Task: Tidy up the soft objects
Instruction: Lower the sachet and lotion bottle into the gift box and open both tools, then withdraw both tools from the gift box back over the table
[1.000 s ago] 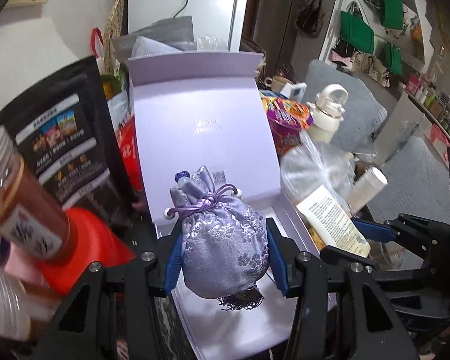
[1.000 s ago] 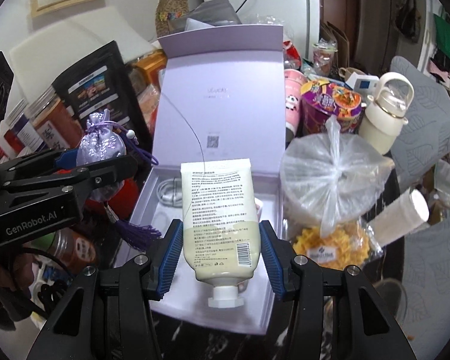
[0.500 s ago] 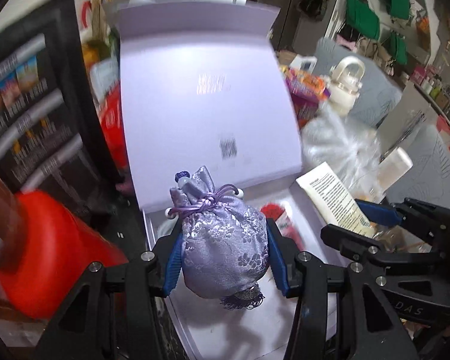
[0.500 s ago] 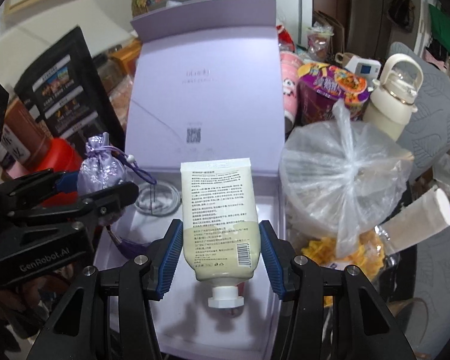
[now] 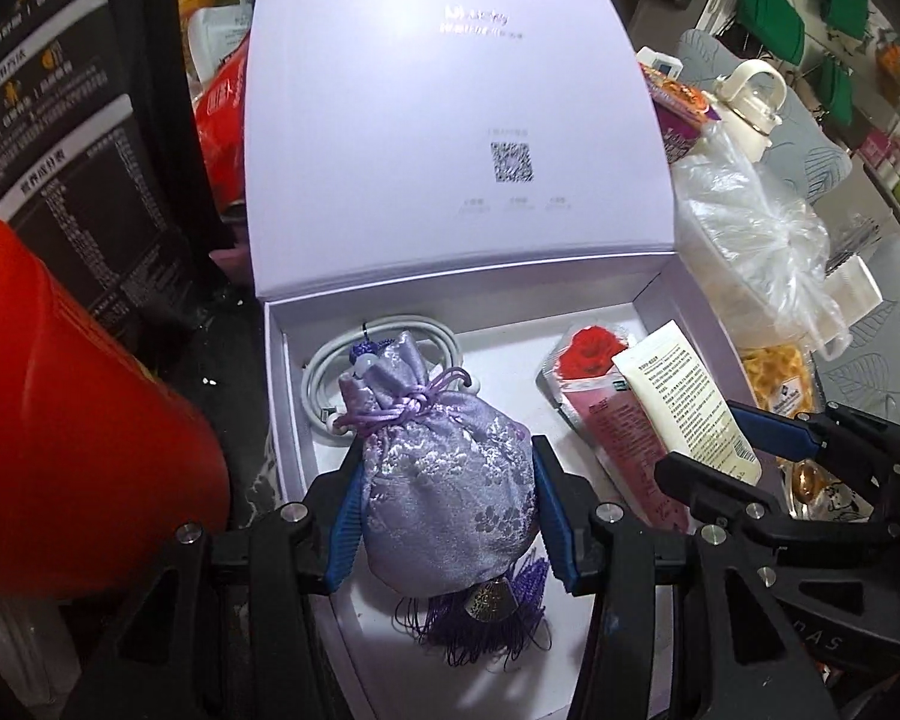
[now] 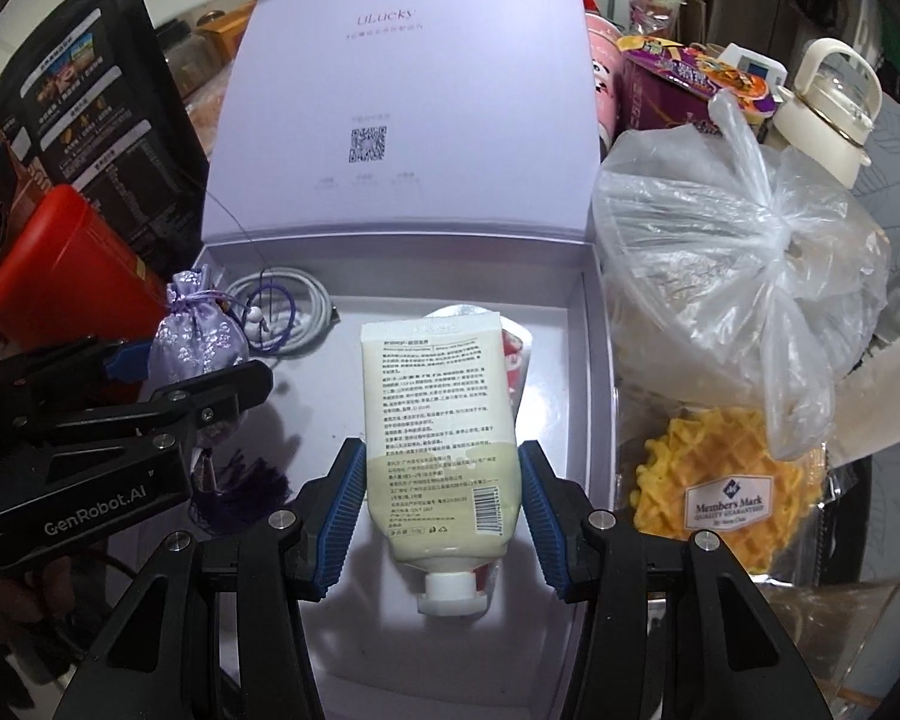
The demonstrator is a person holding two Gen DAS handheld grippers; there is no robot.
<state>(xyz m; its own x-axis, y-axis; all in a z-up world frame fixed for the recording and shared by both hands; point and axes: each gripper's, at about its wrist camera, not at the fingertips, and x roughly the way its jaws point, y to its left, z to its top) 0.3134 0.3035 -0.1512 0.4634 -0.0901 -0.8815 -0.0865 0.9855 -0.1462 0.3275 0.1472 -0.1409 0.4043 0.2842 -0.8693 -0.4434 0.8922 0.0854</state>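
My left gripper (image 5: 445,480) is shut on a lilac brocade drawstring pouch (image 5: 444,474) with a purple tassel (image 5: 486,618) hanging below it, low over the left half of the open lilac box (image 5: 282,396). My right gripper (image 6: 443,480) is shut on a cream squeeze tube (image 6: 438,420), cap toward the camera, over the box's right half (image 6: 594,324). Inside the box lie a coiled white cable (image 5: 324,378) and a red rose sachet (image 5: 600,384). The right wrist view shows the left gripper (image 6: 168,372) holding the pouch (image 6: 198,336) at the box's left side.
The box lid (image 5: 450,120) stands upright behind. A red container (image 5: 72,432) and a black snack bag (image 5: 72,138) crowd the left. On the right sit a knotted clear plastic bag (image 6: 738,228), packed waffles (image 6: 726,498), a purple noodle cup (image 6: 684,84) and a cream bottle (image 6: 828,108).
Both grippers have come down toward the box with their loads. The box floor, cable and sachet now show close beneath them; the grips are unchanged.
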